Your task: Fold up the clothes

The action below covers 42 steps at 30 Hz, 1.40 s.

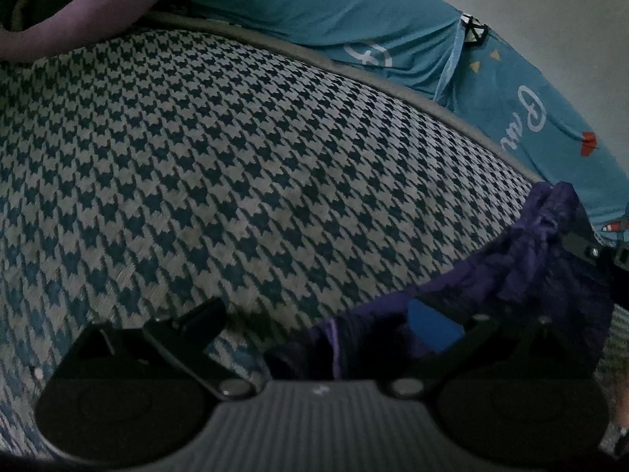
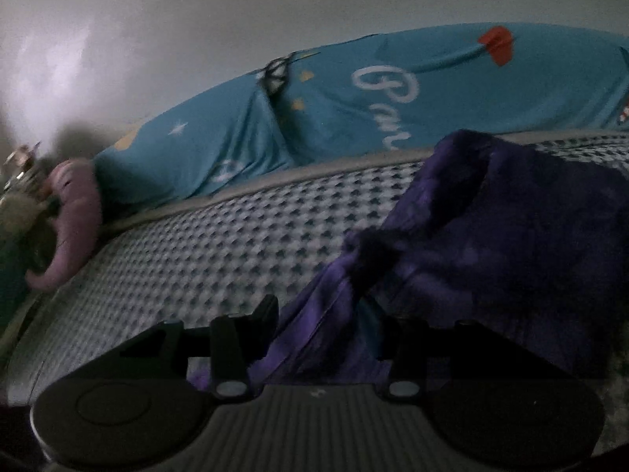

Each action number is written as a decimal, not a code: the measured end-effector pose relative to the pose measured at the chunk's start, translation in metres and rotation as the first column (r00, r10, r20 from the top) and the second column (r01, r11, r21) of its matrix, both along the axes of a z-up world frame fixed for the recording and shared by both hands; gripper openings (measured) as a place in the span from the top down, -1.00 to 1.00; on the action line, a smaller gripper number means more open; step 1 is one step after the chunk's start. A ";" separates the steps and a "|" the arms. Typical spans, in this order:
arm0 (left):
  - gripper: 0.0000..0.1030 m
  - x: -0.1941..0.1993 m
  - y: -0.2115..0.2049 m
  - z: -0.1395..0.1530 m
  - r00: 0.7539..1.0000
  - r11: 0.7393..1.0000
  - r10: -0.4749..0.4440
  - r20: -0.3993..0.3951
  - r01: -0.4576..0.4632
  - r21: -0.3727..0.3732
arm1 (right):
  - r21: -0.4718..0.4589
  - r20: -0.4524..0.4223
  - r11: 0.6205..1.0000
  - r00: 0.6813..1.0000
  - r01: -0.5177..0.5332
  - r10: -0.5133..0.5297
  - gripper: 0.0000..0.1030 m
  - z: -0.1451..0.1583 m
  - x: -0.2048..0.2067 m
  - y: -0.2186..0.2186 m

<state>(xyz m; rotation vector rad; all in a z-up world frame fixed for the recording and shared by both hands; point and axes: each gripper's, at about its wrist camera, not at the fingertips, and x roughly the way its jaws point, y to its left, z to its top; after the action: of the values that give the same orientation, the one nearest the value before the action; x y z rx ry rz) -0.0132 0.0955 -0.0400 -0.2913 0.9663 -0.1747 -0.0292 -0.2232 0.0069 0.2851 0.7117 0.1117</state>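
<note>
Lying bunched on the houndstooth mattress (image 1: 220,165), the purple garment (image 2: 491,244) sits partly between both sets of jaws. Your left gripper (image 1: 314,334) stands spread, cloth lapping its right finger (blue pad showing) and bare mattress ahead of its left. Your right gripper (image 2: 326,326) is also wide apart, with a fold running up between the fingers; nothing is pinched. Beyond the jaws, the teal sheet (image 2: 432,90) drapes past the mattress edge. Crumpled cloth suggests you need corners found before any fold.
</note>
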 end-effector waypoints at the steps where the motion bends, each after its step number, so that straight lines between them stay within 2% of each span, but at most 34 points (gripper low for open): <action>1: -1.00 -0.002 0.001 0.001 1.000 1.000 -0.008 0.000 0.008 -0.005 | -0.005 -0.005 1.000 1.000 -0.017 0.017 0.11 -0.001 -0.006 0.004; 8: -1.00 -0.017 0.002 0.002 0.999 0.999 -0.043 -0.010 0.043 -0.032 | -0.039 -0.043 0.989 0.989 -0.140 0.138 0.11 -0.011 -0.045 0.032; 14: -1.00 -0.031 -0.002 -0.002 0.997 0.997 -0.071 -0.022 0.070 -0.033 | -0.065 -0.074 0.967 0.968 -0.246 0.241 0.11 -0.019 -0.078 0.056; 20: -1.00 -0.043 -0.001 -0.004 0.996 0.996 -0.081 -0.022 0.080 -0.048 | -0.140 -0.063 0.920 0.930 -0.367 0.361 0.11 -0.025 -0.109 0.087; 26: -1.00 -0.051 0.003 -0.002 0.996 0.992 -0.086 -0.037 0.082 -0.095 | -0.219 -0.083 0.865 0.892 -0.451 0.444 0.09 -0.035 -0.132 0.113; 30: -1.00 -0.056 0.005 -0.001 0.994 0.987 -0.095 -0.049 0.087 -0.133 | -0.279 -0.090 0.838 0.882 -0.469 0.463 0.00 -0.043 -0.137 0.122; 38: -1.00 -0.062 0.003 -0.001 0.993 0.982 -0.102 -0.063 0.090 -0.166 | -0.367 -0.089 0.788 0.862 -0.494 0.499 -0.01 -0.054 -0.146 0.132; 42: -1.00 -0.062 0.003 -0.003 0.990 0.974 -0.115 -0.081 0.096 -0.205 | -0.387 -0.079 0.789 0.870 -0.477 0.487 0.05 -0.054 -0.145 0.132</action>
<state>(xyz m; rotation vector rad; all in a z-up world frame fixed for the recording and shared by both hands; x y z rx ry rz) -0.0756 0.0989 -0.0427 -0.4366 1.0581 -0.3601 -0.1745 -0.0915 -0.0470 -0.2980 0.7526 0.4550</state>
